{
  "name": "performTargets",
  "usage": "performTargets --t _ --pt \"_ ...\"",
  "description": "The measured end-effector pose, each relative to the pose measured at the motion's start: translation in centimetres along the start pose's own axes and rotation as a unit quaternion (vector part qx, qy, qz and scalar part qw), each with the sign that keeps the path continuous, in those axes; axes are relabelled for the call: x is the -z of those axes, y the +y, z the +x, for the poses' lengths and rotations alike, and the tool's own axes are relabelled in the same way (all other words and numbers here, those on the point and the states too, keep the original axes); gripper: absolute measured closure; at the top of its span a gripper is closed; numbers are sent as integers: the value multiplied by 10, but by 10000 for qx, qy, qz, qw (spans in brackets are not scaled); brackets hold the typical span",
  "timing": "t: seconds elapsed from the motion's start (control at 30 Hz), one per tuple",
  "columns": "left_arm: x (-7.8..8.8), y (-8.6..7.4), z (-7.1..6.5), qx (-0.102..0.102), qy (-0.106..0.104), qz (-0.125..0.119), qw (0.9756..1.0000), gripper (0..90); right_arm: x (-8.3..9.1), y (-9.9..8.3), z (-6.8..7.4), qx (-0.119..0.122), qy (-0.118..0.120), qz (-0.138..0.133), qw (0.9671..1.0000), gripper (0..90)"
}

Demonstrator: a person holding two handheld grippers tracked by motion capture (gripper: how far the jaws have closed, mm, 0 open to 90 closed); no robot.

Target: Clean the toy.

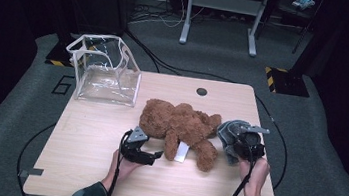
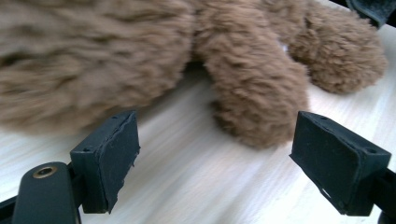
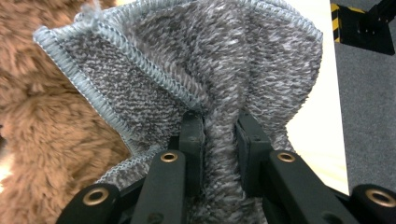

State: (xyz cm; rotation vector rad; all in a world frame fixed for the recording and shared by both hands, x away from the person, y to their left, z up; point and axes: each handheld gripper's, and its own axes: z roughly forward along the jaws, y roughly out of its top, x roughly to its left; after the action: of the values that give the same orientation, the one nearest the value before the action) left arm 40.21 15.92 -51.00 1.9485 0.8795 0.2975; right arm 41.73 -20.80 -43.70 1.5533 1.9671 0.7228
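Note:
A brown teddy bear lies on the wooden table, with a white tag under one limb. My left gripper is just in front of the bear, open, and its pads stand wide apart with nothing between them; a furry limb lies a little beyond. My right gripper is at the bear's right side, shut on a fold of grey knitted cloth with a light blue stitched hem. The cloth bunches up above the jaws beside the bear's fur.
A clear plastic bag with white edging stands open at the table's back left corner. A small dark round hole sits near the back edge. Cables run over the grey floor, and a metal frame stands behind the table.

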Motion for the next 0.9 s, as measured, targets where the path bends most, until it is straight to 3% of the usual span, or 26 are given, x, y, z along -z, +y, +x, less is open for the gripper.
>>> performTargets --t 0.13,0.2,0.37,0.63,0.9 --pt "-10 3 -11 -55 8 50 10000 153 -1 -4 -5 -58 -14 32 10000 755" --pt "-16 3 -16 19 11 86 10000 153 -2 -6 -6 -56 -3 41 10000 755" --pt "-27 4 -28 -107 242 225 9994 164 -4 -10 -8 -129 6 91 9999 755" --pt "-41 4 -37 -24 404 372 9985 165 -5 -14 -9 -141 17 122 9998 754" --pt "-46 5 -44 -26 604 370 9975 318 -6 -14 -8 -127 18 134 9998 754"
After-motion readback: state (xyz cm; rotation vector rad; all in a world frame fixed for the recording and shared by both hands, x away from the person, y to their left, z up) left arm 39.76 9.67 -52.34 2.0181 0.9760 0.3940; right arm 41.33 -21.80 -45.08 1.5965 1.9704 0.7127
